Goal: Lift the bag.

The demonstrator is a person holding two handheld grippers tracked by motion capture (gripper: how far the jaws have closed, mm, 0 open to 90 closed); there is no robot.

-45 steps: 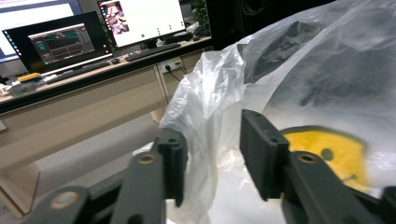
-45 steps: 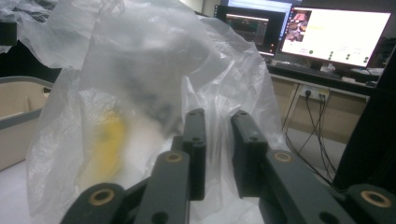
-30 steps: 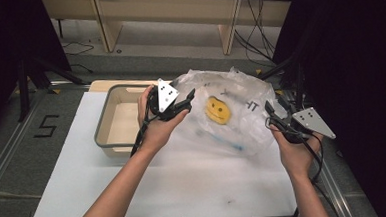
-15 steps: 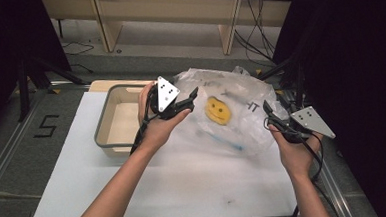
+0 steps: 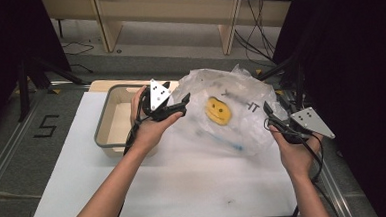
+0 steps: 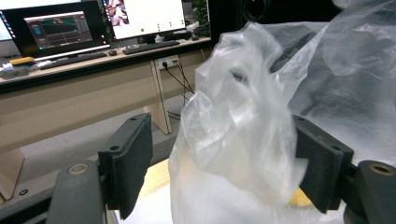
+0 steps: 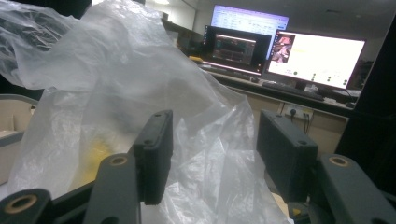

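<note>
A crumpled clear plastic bag (image 5: pixel 242 131) lies on the white table top (image 5: pixel 185 184) with a yellow smiley-face object (image 5: pixel 217 110) inside it. My left gripper (image 5: pixel 182 104) is at the bag's left edge. Its jaws have just been opening, and in the left gripper view (image 6: pixel 222 140) a loose fold of the bag (image 6: pixel 243 93) stands between them, clear of the left pad. My right gripper (image 5: pixel 269 116) is at the bag's right edge. Its jaws have also widened slightly and stand apart (image 7: pixel 215 135), with bag film (image 7: pixel 116 70) slack between them.
A beige bin with a grey rim (image 5: pixel 102 128) stands on the table just left of my left hand. Behind the table runs a wooden desk with monitors (image 7: pixel 313 58) and keyboards. Dark curtains hang at both sides.
The left gripper's jaws have spread a little wider at the bag's left edge. Both hands stay about where they were, and the bag has barely shifted.
</note>
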